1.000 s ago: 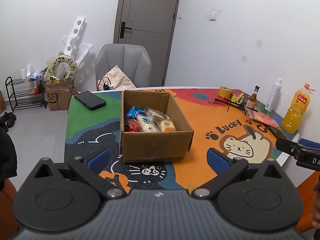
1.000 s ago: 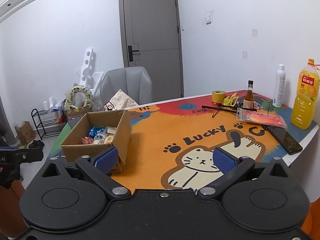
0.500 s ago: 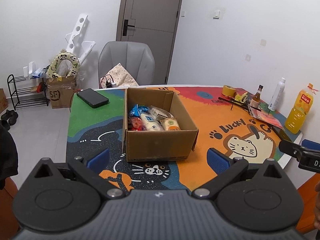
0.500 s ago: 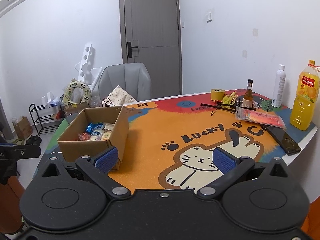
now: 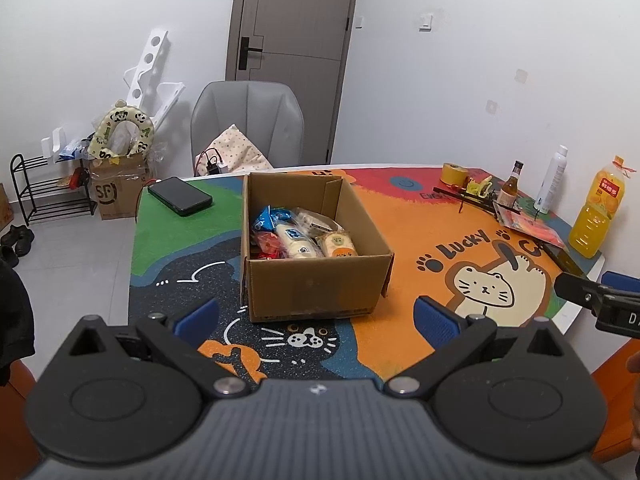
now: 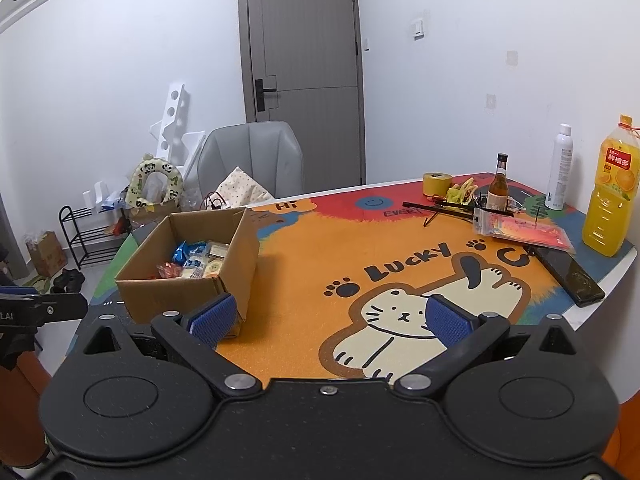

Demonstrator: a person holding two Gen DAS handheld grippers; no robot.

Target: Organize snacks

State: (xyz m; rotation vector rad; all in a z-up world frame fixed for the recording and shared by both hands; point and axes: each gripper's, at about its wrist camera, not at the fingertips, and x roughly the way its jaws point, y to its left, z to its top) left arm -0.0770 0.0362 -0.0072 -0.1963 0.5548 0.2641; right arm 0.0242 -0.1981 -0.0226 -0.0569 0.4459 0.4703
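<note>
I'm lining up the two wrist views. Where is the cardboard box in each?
Left wrist: the box sits at centre, straight ahead of the gripper.
Right wrist: the box sits left of centre, beside the left fingertip.
Shared landmark: the orange juice bottle, at the right in both.

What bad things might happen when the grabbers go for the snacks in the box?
The snack packets lie heaped together in the brown cardboard box, so an open left gripper might pinch two at once or crush a soft one. The box looks light and could slide across the colourful cat table mat if bumped. The open right gripper sits close to its corner.
</note>
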